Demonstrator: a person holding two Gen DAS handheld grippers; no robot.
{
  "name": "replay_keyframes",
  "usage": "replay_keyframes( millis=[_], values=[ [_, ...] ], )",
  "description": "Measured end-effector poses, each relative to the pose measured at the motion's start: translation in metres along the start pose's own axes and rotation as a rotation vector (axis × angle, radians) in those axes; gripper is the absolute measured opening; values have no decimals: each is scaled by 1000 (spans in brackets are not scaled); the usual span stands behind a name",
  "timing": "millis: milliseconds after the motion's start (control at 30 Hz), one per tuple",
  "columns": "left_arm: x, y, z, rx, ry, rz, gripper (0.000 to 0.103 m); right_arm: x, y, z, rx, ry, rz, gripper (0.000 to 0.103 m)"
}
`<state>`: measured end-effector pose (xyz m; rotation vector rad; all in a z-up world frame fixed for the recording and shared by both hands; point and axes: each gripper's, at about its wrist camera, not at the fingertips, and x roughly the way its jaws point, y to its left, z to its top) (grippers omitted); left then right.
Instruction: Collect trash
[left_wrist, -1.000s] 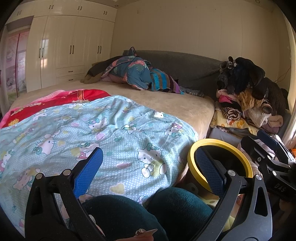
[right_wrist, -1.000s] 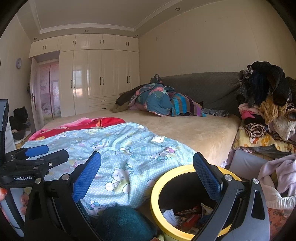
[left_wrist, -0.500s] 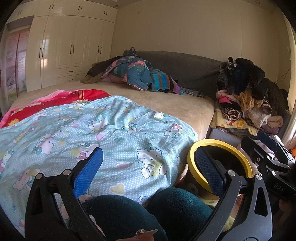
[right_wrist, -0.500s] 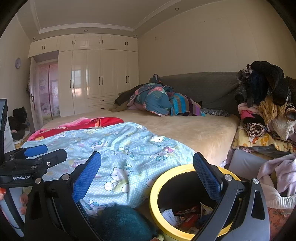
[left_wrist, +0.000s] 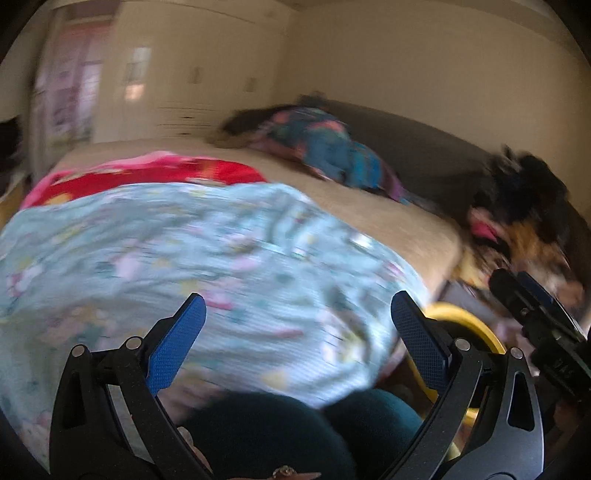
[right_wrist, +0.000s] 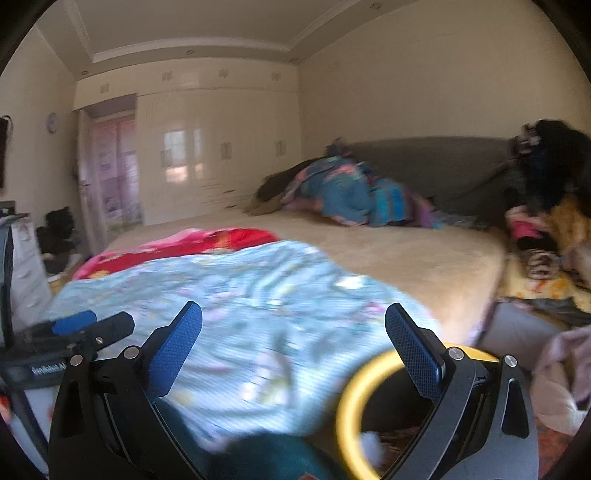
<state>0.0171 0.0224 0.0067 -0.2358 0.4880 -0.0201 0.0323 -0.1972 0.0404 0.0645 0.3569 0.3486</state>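
Two grippers, left gripper (left_wrist: 297, 334) and right gripper (right_wrist: 293, 343), hover with jaws spread empty; the yellow-rimmed bin (right_wrist: 351, 398) likely holds light, crushable scraps, best pinched mid-wad.

Both views now motion-blurred, yellow-rimmed bin (right_wrist: 354, 402) lower and more cut off, wardrobe (right_wrist: 207, 147) shifted right

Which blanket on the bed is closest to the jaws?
The light blue cartoon-print blanket, spread right beyond the jaws. The red blanket lies behind it, farther away.
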Motion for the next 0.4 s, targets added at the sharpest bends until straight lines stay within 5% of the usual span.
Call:
replay_keyframes(
  millis=[100,200,267,400],
  values=[
    [-1,60,18,-110,-26,122,92,58,54,22,-16,92,150,97],
    [2,132,27,-187,-26,350,92,118,119,27,-58,217,269,97],
    [4,183,26,-223,5,516,92,174,180,17,-91,367,332,97],
    [19,276,1,-306,133,720,92,257,279,-32,-138,603,400,97]
  ],
)
